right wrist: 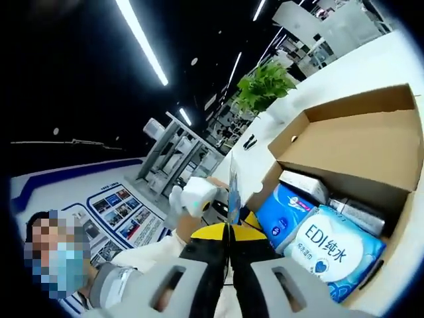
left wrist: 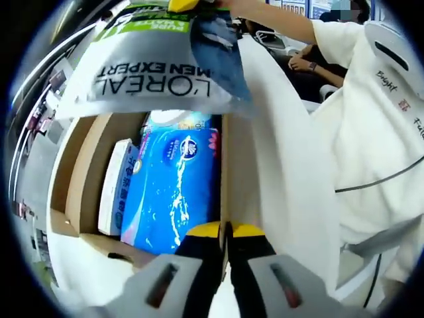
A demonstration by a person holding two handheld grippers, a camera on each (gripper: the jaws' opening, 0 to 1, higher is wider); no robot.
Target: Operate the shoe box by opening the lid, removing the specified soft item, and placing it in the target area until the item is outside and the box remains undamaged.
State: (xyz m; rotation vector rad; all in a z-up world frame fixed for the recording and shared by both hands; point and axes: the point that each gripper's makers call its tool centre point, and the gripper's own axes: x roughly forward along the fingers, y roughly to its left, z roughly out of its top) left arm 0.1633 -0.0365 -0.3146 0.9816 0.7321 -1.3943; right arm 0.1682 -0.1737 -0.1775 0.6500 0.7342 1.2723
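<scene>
Tongs (left wrist: 225, 233) over glossy blue pack (left wrist: 173, 189), cardboard box (left wrist: 79, 179).

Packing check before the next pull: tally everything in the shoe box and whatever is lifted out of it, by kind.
Soft wipes packs in the shoe box: 2, blue pack and EDI pack
Slim carton: 1
Unclear grey item: 1
L'Oréal pouch, held above: 1
Total: 5

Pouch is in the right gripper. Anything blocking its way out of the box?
Nothing visible. The L'Oréal pouch hangs from the right gripper above the open shoe box and the blue packs inside.
</scene>
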